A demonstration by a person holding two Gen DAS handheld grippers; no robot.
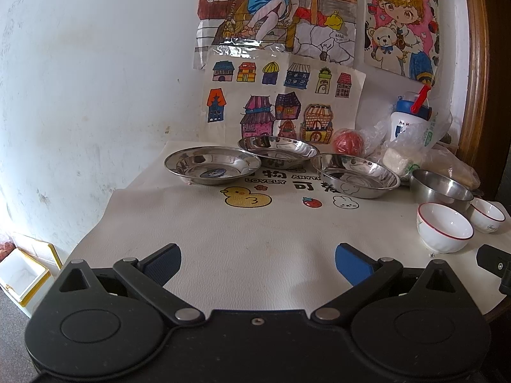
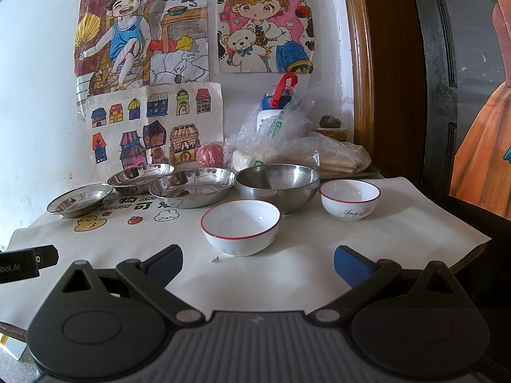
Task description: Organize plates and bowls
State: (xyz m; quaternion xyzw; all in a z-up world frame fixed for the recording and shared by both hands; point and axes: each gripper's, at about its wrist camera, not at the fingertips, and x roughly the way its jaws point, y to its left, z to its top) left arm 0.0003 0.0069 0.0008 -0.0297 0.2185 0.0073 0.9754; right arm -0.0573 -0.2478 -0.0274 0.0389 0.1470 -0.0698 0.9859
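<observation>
Three shallow steel plates stand in a row at the back of the white mat: a left plate [image 1: 212, 169] [image 2: 80, 198], a middle plate [image 1: 278, 150] [image 2: 141, 175] and a right plate [image 1: 355, 175] [image 2: 191, 187]. To their right sit a deep steel bowl [image 1: 440, 191] [image 2: 277, 185], a near white red-rimmed bowl [image 1: 444, 226] [image 2: 240, 226] and a far white bowl [image 1: 488, 219] [image 2: 350, 198]. My left gripper [image 1: 258, 265] is open above the bare mat, well short of the plates. My right gripper [image 2: 258, 263] is open just in front of the near white bowl, holding nothing.
Drawings are taped to the wall behind. A red ball [image 2: 210, 154], plastic bags with flatbread [image 2: 303, 153] and a blue-capped bottle [image 2: 275, 108] crowd the back right corner. A wooden door frame [image 2: 361, 63] borders the right. White boxes [image 1: 25, 274] stand on the floor at left.
</observation>
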